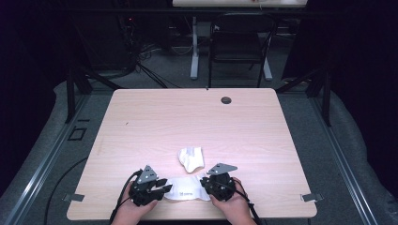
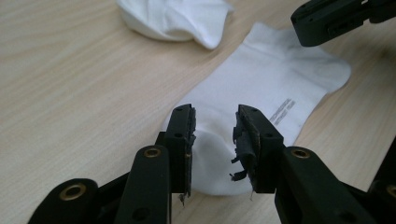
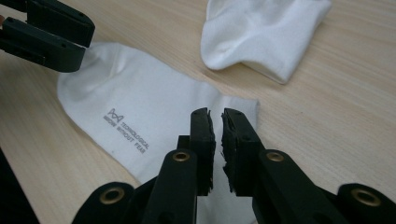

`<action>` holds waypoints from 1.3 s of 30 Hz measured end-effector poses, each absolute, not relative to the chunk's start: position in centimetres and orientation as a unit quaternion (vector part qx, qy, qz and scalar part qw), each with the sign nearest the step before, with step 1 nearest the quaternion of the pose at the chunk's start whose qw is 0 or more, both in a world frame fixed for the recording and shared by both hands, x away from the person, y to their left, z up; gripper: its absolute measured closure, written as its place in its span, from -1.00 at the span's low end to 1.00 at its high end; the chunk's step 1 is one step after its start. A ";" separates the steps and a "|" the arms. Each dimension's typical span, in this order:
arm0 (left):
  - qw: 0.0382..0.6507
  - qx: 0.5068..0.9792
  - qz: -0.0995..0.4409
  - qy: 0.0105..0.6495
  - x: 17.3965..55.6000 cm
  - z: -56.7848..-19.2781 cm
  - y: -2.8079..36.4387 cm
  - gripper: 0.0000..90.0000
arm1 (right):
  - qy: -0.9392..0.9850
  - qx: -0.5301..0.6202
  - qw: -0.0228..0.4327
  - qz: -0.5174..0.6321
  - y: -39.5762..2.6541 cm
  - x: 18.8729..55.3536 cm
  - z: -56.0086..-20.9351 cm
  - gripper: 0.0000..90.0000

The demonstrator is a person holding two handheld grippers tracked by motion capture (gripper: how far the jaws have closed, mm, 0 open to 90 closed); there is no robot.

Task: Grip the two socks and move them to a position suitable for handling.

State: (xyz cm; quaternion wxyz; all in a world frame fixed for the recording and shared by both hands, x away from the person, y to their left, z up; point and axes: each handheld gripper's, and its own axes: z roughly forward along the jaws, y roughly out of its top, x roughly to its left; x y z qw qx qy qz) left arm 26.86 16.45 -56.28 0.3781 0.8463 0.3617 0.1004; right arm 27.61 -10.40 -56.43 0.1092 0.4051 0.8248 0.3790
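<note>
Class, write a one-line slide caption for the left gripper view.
Left claw open above the toe end of a flat white sock, with a crumpled sock beyond.

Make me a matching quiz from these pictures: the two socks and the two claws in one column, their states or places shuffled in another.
1. flat sock
2. crumpled sock
3. left claw
4. right claw

A. jaws a narrow slit apart, over a sock's edge
B. bunched, farther up the table
C. spread out between both claws, printed lettering
D. jaws clearly apart over a sock's end

Pairs: 1-C, 2-B, 3-D, 4-A
</note>
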 end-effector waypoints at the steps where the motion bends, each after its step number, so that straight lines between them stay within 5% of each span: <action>1: 0.376 0.847 0.096 0.363 26.9 -56.7 16.6 0.48 | 0.829 0.403 0.110 0.372 -10.4 27.6 -56.6 0.84; 23: 0.357 0.856 0.096 0.360 26.2 -57.6 17.6 0.41 | 0.815 0.453 0.100 0.347 -11.7 26.4 -57.5 0.99; 32: 0.386 0.840 0.095 0.369 27.2 -56.4 17.9 0.29 | 0.812 0.435 0.097 0.377 -11.5 27.4 -56.5 0.64; 39: 0.393 0.834 0.104 0.373 29.2 -56.0 17.7 0.26 | 0.815 0.421 0.108 0.384 -10.8 29.2 -56.0 0.56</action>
